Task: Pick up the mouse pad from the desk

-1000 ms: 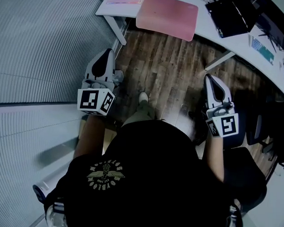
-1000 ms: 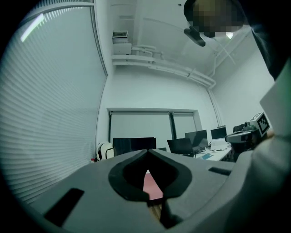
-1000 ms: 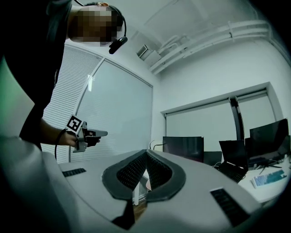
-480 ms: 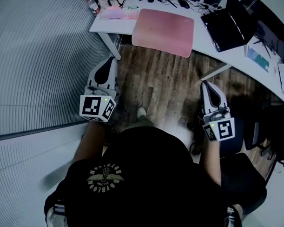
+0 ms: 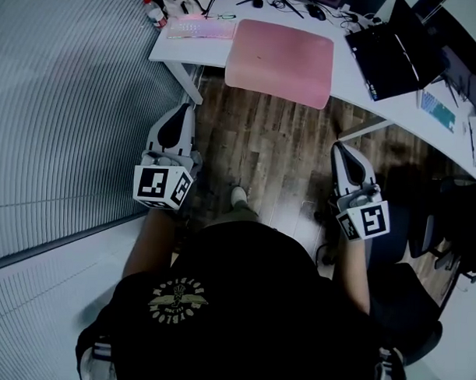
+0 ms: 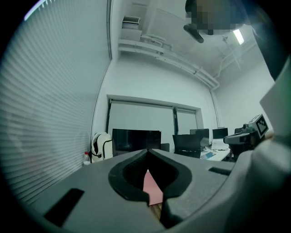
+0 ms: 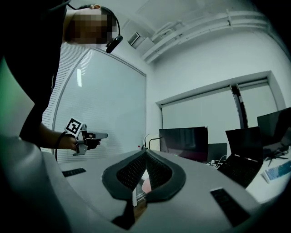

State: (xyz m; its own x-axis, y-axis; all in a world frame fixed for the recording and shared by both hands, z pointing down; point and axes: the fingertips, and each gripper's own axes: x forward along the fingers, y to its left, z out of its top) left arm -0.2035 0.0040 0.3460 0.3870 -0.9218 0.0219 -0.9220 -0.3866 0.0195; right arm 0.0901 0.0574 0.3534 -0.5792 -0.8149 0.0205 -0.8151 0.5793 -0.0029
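Note:
The pink mouse pad (image 5: 281, 62) lies on the white desk (image 5: 347, 72), with its near edge hanging over the desk's front. My left gripper (image 5: 184, 109) is held level above the wooden floor, short of the desk's left corner, shut and empty. My right gripper (image 5: 338, 147) is also shut and empty, lower right of the pad and near the desk's slanted leg. In the left gripper view a sliver of the pink pad (image 6: 152, 189) shows below the closed left gripper (image 6: 148, 150). The right gripper (image 7: 145, 152) points toward the desk and its monitors.
An open black laptop (image 5: 391, 50) sits right of the pad; a lit keyboard (image 5: 201, 27) and a bottle (image 5: 155, 9) sit to its left. A white desk leg (image 5: 187, 81) stands by the left gripper. A blinds wall (image 5: 62, 101) runs along the left, and a dark chair (image 5: 428, 223) is at the right.
Both grippers have moved forward toward the desk, staying shut. The desk and pink pad sit lower and nearer in the head view.

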